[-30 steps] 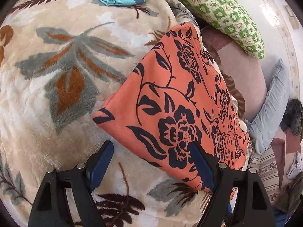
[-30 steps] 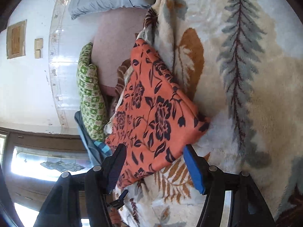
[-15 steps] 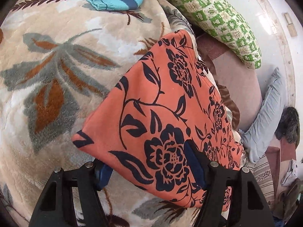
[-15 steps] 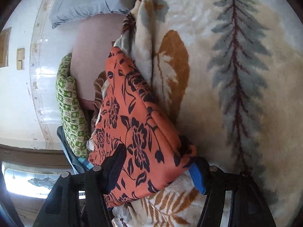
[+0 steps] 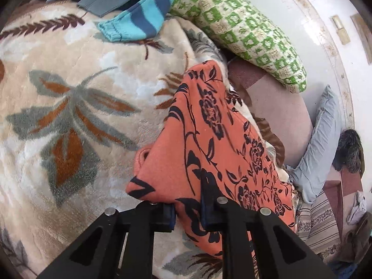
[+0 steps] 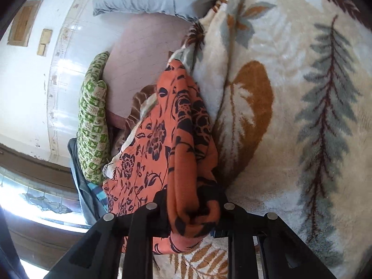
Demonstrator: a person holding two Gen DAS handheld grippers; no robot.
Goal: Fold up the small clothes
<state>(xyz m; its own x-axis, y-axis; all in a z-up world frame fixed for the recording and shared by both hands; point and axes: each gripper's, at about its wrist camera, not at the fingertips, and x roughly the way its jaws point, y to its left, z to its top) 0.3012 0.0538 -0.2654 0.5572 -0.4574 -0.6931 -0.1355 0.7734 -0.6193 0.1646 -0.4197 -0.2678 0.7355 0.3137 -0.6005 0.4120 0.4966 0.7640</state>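
An orange garment with a black flower print (image 5: 216,139) lies on a cream leaf-patterned blanket (image 5: 76,107). My left gripper (image 5: 187,211) is closing its jaws on the garment's near corner, and the cloth is pinched and bunched between the pads. In the right wrist view the same orange garment (image 6: 162,144) stretches away toward the wall. My right gripper (image 6: 193,214) is closing on its other near corner, with a thick fold of cloth squeezed between the fingers. Both corners are lifted slightly off the blanket.
A blue striped garment (image 5: 139,21) and grey clothes lie at the blanket's far side. A green checked pillow (image 5: 246,32) and a grey-blue pillow (image 5: 323,144) rest by the white wall. The blanket (image 6: 290,93) spreads wide to the right in the right wrist view.
Both grippers closed from wide open onto the garment's near corners. The cloth bunched up between the pads and rose a little off the blanket.
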